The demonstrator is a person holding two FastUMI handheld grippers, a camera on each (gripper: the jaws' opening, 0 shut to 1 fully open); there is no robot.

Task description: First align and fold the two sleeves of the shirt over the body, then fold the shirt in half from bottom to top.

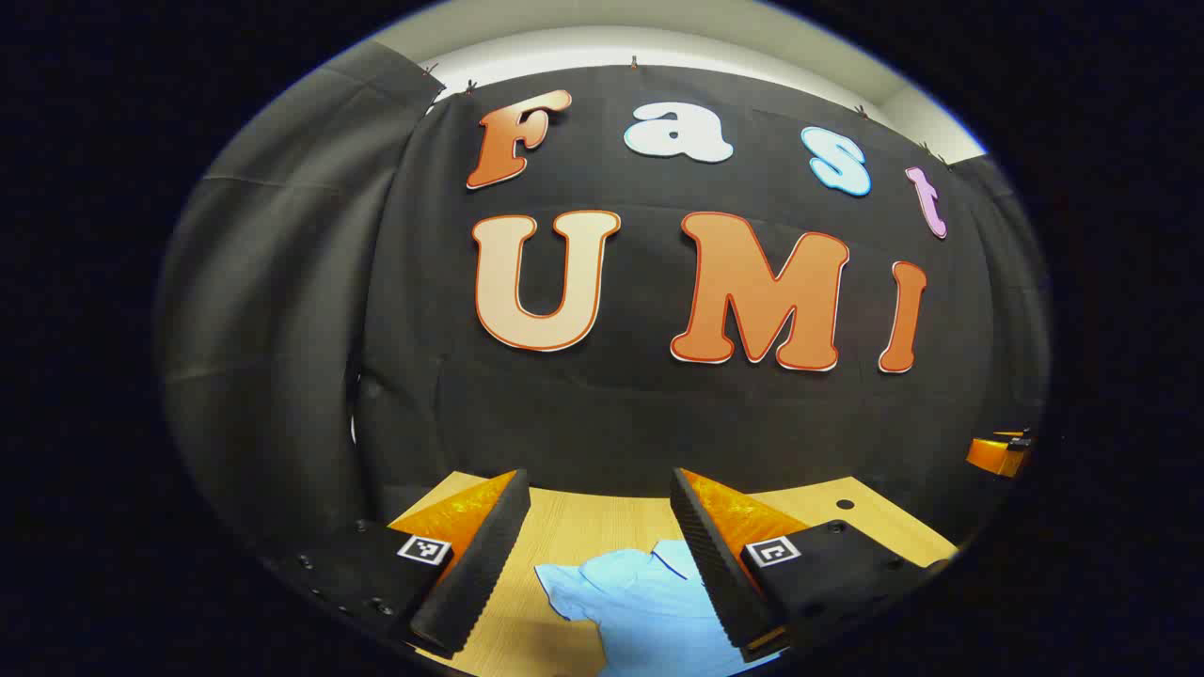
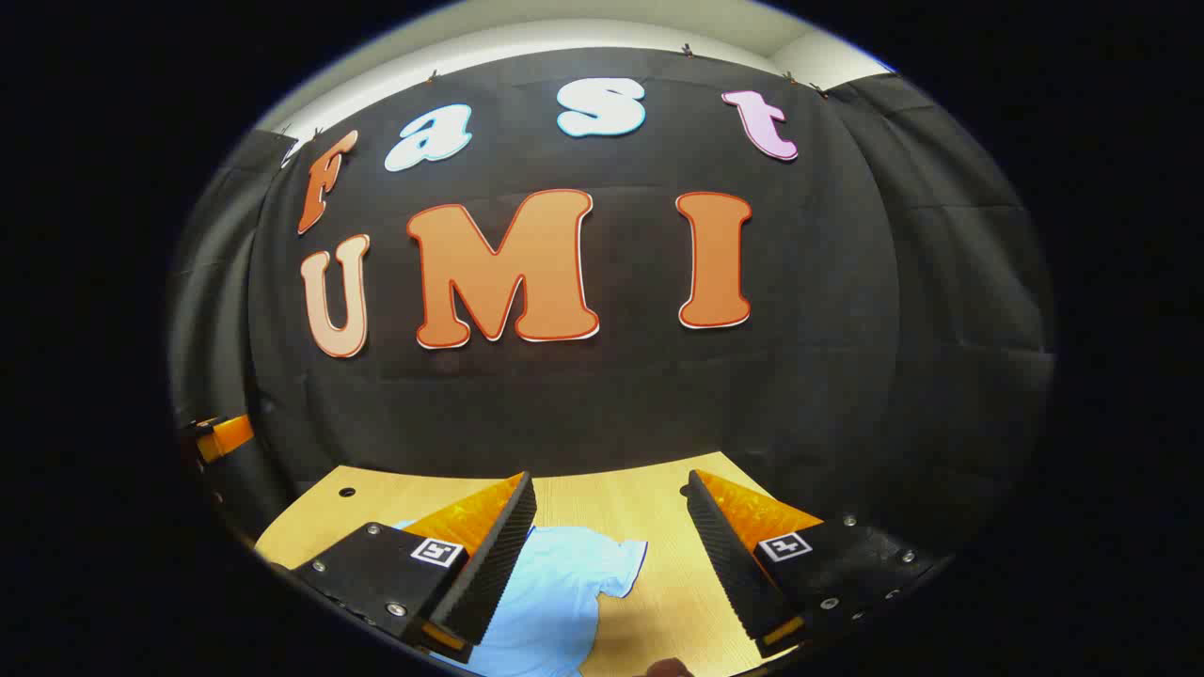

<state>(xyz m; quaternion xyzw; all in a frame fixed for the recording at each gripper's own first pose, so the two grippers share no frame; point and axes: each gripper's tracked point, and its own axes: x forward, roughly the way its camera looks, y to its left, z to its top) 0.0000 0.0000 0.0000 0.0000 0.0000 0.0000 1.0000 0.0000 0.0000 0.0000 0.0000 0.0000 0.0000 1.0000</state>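
Left claw [image 1: 600, 489] spread wide, nothing between its fingers, raised above the wooden worktop [image 1: 583, 527] and aimed toward the booth wall. Below and ahead of it, a light blue shirt [image 1: 649, 606] lying flat on the worktop, seen through the gap between the fingers and reaching under the finger on the right of the left gripper view. One short sleeve [image 1: 564, 588] spread out toward the left of that view, unfolded, with the collar area near the inner edge of the right-hand finger. No contact between claw and cloth. Far off at the right edge of the same view, part of the other claw.

Right claw [image 2: 609, 489] likewise wide open and empty, held above the worktop [image 2: 658, 574]. In the right gripper view, the shirt [image 2: 555, 602] low and left of centre, partly hidden behind the left-hand finger; a sleeve [image 2: 616, 564] stretched toward the middle of the gap, lying flat and unfolded. Bare wood beneath the right-hand finger. Fingers well clear of the fabric.
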